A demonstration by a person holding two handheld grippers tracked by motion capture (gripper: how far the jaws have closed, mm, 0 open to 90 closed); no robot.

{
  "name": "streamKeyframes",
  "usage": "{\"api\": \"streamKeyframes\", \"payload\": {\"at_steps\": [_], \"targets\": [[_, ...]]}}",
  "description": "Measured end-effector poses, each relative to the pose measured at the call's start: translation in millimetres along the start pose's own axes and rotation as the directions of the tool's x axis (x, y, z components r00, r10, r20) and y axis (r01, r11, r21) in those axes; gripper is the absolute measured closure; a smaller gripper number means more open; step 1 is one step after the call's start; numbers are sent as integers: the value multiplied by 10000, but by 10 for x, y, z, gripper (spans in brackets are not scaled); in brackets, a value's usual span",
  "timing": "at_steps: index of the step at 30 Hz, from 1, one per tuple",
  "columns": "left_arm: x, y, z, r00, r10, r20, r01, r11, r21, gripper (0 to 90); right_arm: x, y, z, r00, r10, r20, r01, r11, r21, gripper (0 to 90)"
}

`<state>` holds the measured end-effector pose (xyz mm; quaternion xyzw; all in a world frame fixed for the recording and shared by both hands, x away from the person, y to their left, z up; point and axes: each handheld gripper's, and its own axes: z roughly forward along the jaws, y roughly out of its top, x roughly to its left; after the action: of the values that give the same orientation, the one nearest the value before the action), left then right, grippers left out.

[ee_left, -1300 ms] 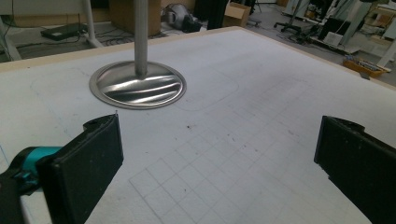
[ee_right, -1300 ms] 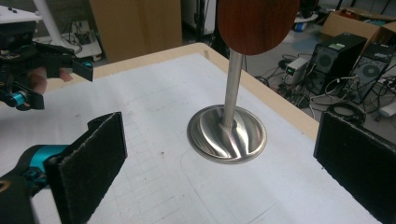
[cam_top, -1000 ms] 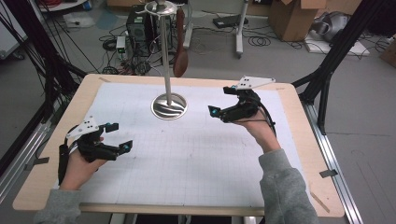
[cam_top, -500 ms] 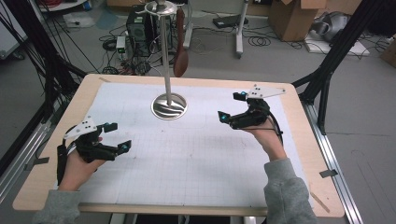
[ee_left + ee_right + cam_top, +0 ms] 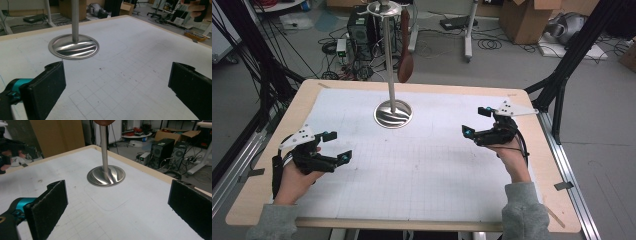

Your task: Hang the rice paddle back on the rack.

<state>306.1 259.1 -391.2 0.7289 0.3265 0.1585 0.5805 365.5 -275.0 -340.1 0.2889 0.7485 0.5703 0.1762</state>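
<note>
hand-held grippers, left point(image 5: 338, 146) and right point(image 5: 475, 121), are hovering released and empty near opposite worktop point(image 5: 422, 200) edges, likely readying to approach the far-centre stand point(image 5: 393, 113) holding a spoon point(image 5: 405, 65).

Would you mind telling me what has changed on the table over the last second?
The right gripper drew back from the round steel base of the metal stand, toward the table's right edge and slightly nearer the person. It stayed open and empty. The left gripper kept its place, open, and the brown wooden spoon hung unmoved from the stand.
</note>
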Motion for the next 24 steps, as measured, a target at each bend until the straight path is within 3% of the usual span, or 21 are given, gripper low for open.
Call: {"api": "streamKeyframes", "payload": {"at_steps": [4,7,13,24], "targets": [[7,0,-9,10000,16,-30,-16,10000,-6,17,-29,-81,-78,9999,120,79,-120,9999,14,13],[8,2,-13,10000,-22,-1,22,10000,-25,17,-59,-176,-97,9997,60,217,-66,9996,265,13],[4,12,-27,10000,-80,8,80,9999,-151,17,-97,-345,-137,9985,381,381,-405,9971,652,13],[19,2,-32,10000,-93,-6,93,9999,-124,17,-82,-459,-278,9971,567,512,-577,9981,193,13]]}}
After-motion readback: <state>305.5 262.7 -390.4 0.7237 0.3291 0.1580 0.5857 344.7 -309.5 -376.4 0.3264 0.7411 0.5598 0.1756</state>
